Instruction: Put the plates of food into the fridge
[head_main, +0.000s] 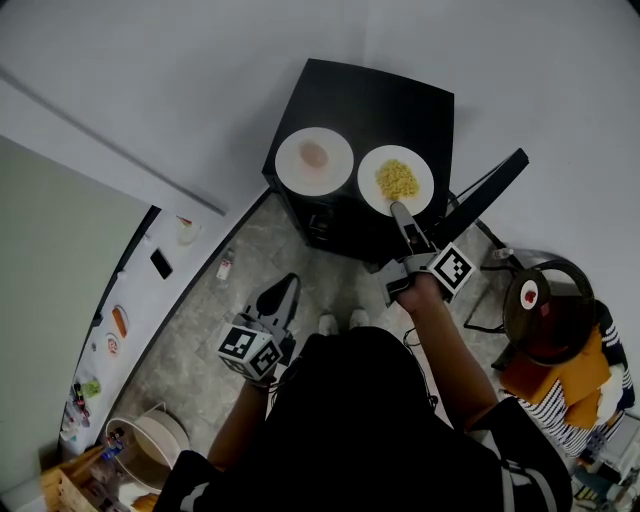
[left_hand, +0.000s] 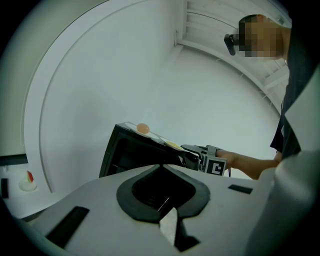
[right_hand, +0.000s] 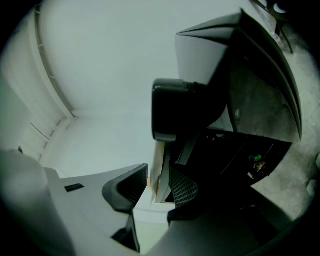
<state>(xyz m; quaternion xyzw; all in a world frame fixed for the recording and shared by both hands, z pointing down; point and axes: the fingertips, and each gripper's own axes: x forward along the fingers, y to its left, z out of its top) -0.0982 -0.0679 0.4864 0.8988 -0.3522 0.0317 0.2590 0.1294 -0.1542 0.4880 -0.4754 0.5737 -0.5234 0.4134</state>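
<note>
Black fridge top (head_main: 400, 105) carries pink-food plate (head_main: 293, 160) and yellow-food plate (head_main: 368, 186).

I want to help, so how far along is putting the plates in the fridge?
Nothing stored yet: both plates sit on the black fridge. In hand: the right claw is open around the rim of the yellow food plate. Still to go: that plate, then the pink food plate.

No legible text or numbers, only unreadable square marker (head_main: 452, 268) patterns.

Fridge (head_main: 372, 100) front open (door (head_main: 489, 192) aside)
</note>
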